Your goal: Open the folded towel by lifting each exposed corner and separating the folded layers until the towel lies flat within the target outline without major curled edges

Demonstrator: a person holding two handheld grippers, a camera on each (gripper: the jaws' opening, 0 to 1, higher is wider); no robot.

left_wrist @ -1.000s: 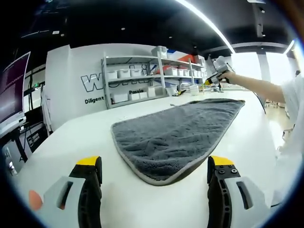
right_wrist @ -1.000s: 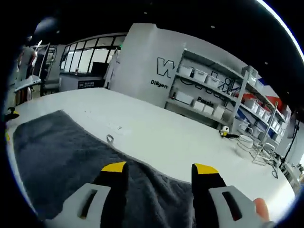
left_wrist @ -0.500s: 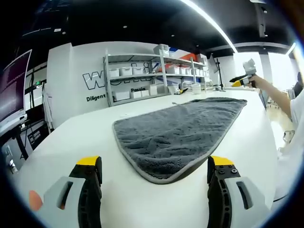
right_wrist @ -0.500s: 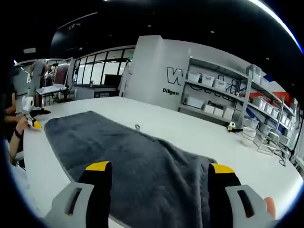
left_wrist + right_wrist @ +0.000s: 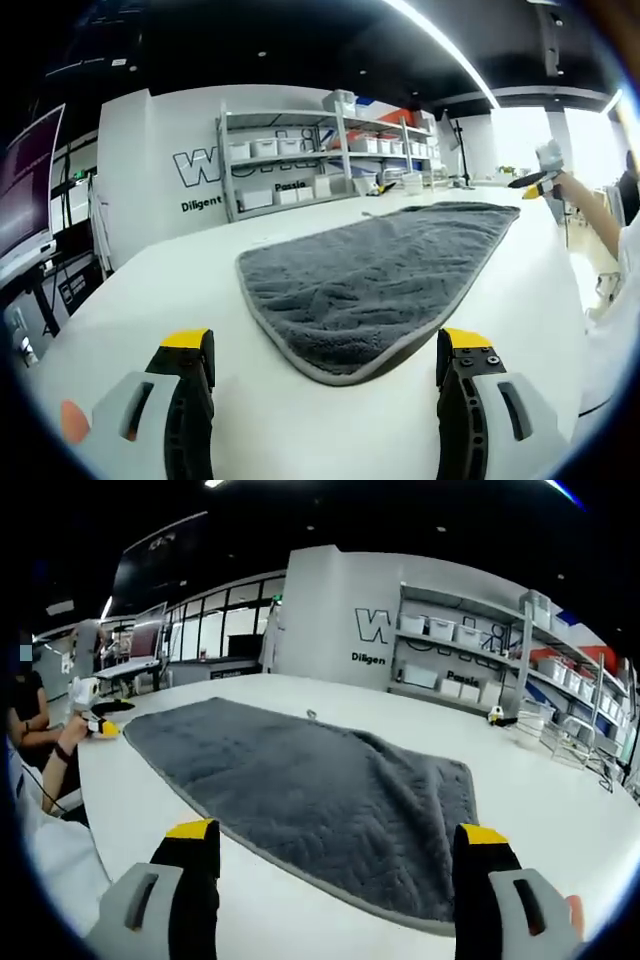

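Since a second ago the right gripper has pulled back off the towel: its jaws stood over the grey cloth then, and now the whole far end of the towel lies ahead of them on bare table. In the left gripper view little has changed; the other gripper, held out at the far right, has drifted rightward and lower.

The table [image 5: 120,300] is white, smooth and broad. On it the towel [image 5: 370,275] lies spread out long and flat, a grey plush cloth with a faint zigzag pile, a paler hemmed border and rounded corners; in the right gripper view the towel [image 5: 320,790] runs away toward the left, a small loop showing at its far edge.

The left gripper [image 5: 325,375] is spread wide and empty, its yellow-tipped black jaws standing either side of the towel's near rounded end without touching it. The right gripper [image 5: 330,865] is likewise wide apart, holding nothing, just short of the towel's hem.

Metal shelves [image 5: 320,150] with white bins stand against the back wall.
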